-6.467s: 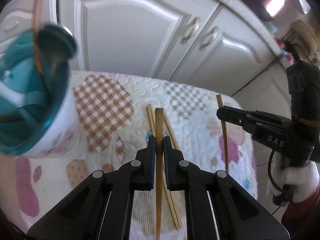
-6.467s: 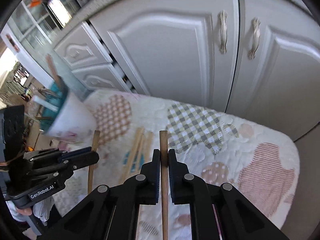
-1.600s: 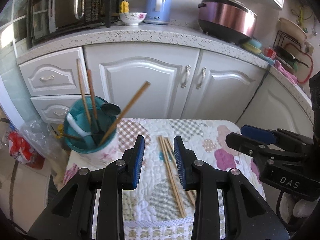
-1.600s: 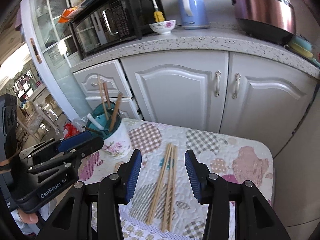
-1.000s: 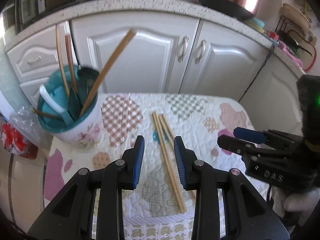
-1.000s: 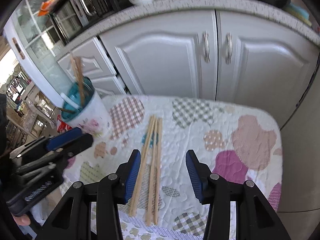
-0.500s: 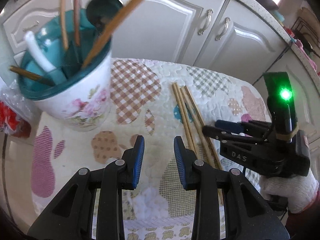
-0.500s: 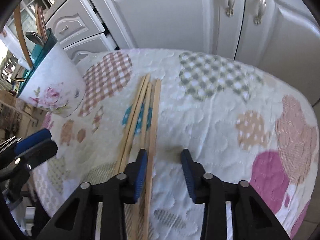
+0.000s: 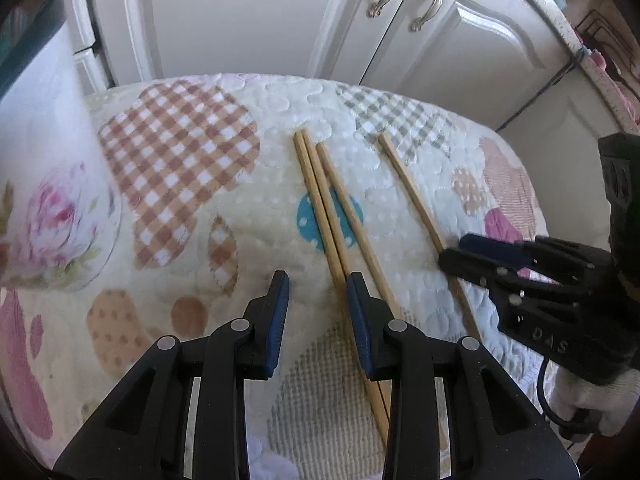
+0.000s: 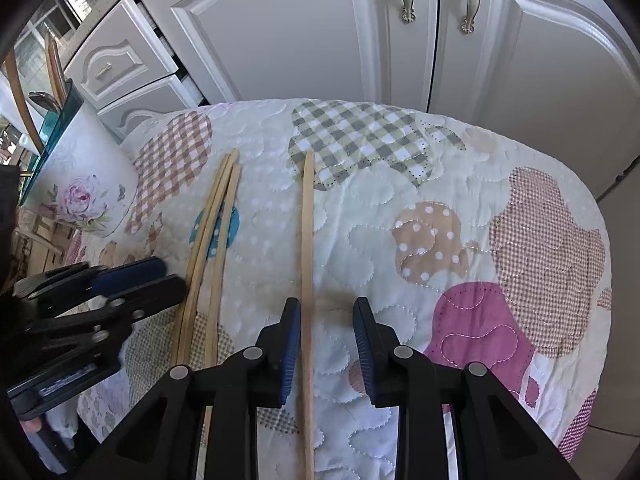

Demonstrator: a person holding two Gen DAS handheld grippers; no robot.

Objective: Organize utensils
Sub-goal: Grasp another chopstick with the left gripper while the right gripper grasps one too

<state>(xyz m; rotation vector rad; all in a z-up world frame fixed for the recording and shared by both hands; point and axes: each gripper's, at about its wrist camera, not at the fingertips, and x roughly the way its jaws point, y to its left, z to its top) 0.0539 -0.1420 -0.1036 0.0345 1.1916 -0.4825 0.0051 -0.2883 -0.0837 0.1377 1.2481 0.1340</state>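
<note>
Right wrist: quilted tablecloth (image 10: 460, 184), white cabinets (image 10: 312, 28).

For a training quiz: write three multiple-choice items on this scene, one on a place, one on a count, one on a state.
1. Where does the floral utensil cup stand?
A. left edge of the quilted mat
B. on the floor
C. in a drawer

2. How many chopsticks lie on the mat?
A. two
B. four
C. seven

3. The lone chopstick is:
A. lifted
B. in the cup
C. flat between the right gripper's closing jaws

Key: 1 A, it stands at the mat's left edge; 2 B, a bundle of three plus one; 3 C, still lying flat, pads not yet pressing.
</note>
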